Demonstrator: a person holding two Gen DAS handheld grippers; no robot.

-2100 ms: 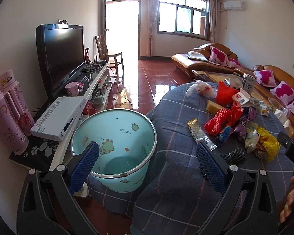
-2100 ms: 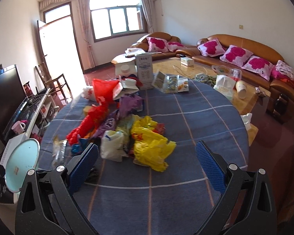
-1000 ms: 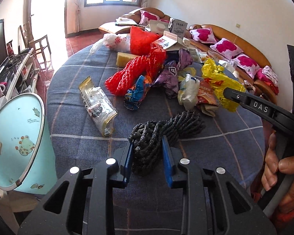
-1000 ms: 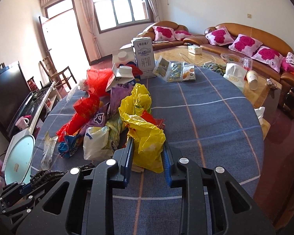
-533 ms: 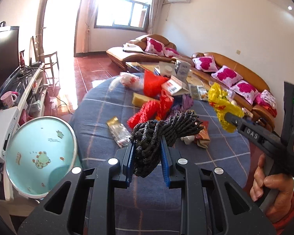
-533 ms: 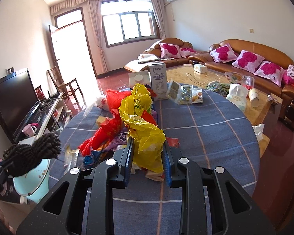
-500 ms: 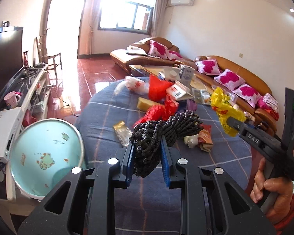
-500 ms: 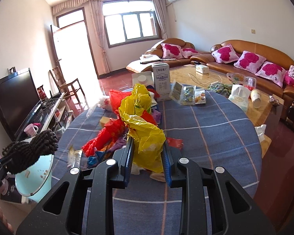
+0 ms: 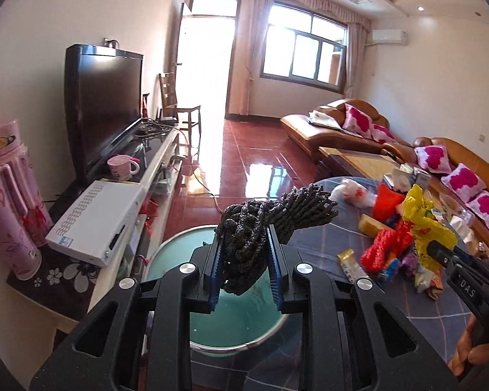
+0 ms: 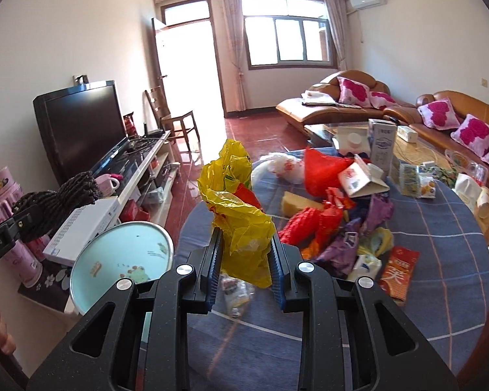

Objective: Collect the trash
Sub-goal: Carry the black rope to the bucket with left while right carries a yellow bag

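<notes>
The bucket (image 9: 231,319) is half hidden in the left wrist view by the left gripper (image 9: 244,260), whose fingers are clenched on a black knotted bundle (image 9: 270,224) held right above the bucket's open mouth. What the bundle is made of is hard to tell. The right wrist view shows the bucket's whole rim (image 10: 124,254) standing off the near left edge of the table (image 10: 440,260). There the right gripper (image 10: 246,260) grips a crumpled yellow bag (image 10: 238,211), lifted clear above the tablecloth. A heap of red, purple and white wrappers (image 10: 339,224) lies across the far half of the table. The near right tablecloth is bare. A TV stand (image 9: 159,159) runs along the left wall.
</notes>
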